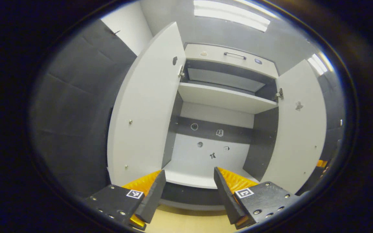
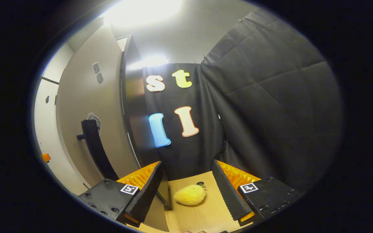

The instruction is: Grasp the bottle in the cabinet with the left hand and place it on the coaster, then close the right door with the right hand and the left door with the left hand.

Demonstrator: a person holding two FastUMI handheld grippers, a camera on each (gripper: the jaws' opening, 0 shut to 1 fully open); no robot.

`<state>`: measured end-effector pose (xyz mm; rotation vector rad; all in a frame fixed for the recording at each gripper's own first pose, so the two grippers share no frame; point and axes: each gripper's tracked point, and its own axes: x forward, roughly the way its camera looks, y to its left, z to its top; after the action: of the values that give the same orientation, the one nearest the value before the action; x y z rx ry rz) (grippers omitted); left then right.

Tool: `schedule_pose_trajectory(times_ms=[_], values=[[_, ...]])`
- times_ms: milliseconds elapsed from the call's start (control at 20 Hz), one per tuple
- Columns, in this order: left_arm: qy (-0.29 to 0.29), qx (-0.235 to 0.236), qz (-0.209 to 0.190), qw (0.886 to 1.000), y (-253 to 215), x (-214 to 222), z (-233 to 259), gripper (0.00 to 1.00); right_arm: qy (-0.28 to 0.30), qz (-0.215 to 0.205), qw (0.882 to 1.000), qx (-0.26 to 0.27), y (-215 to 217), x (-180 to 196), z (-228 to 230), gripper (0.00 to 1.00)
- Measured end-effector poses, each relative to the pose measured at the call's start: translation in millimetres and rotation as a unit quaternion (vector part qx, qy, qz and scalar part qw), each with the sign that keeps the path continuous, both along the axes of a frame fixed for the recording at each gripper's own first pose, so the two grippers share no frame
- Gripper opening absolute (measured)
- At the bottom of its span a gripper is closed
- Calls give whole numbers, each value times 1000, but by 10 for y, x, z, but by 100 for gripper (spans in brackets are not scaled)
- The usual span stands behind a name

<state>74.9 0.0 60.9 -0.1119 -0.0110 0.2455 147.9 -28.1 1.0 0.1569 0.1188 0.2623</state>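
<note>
Facing an open cabinet [image 1: 219,136] in the left gripper view, both doors swung wide: left door [image 1: 144,113] and right door [image 1: 298,129]. Shelf [image 1: 225,97] across the upper part bare, lower floor of the cabinet bare too, just a few small marks on the back wall. No bottle to be made out inside, so likely already taken out, though where it stands now cannot be told; no coaster to be made out either. Left gripper [image 1: 189,187] held in front of the cabinet's lower edge, jaws spread wide, nothing between them.

In the right gripper view, right gripper [image 2: 188,191] also spread wide and holding nothing, hovering above a wooden tabletop [image 2: 202,213]. Small yellow lemon-like thing [image 2: 189,194] lying on that tabletop between the fingers but farther off, untouched. Outer face of the right door at left with its dark curved handle [image 2: 94,149] near the left finger, not gripped.

By judgement: bottle step probably done but unconfirmed; both doors not yet closed, right one first. Drawer handle [image 1: 235,55] above the cabinet small and bent by the lens.
</note>
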Motion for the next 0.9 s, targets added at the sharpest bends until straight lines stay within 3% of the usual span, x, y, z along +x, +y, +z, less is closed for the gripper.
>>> schedule_pose_trajectory(times_ms=[150,400,600,700,900], values=[[31,29,49,998,152,-148,108,87,5,45,999,-3,91,45,72,97],[68,42,52,995,231,-255,193,86,2,90,996,-12,230,34,286,97],[59,15,27,998,156,-208,198,90,-5,93,996,-12,364,-111,495,98],[68,20,4,997,123,-188,160,87,-17,84,996,-11,427,-159,585,97],[76,9,-12,997,123,-221,128,87,-13,40,999,-3,438,-200,572,97]])
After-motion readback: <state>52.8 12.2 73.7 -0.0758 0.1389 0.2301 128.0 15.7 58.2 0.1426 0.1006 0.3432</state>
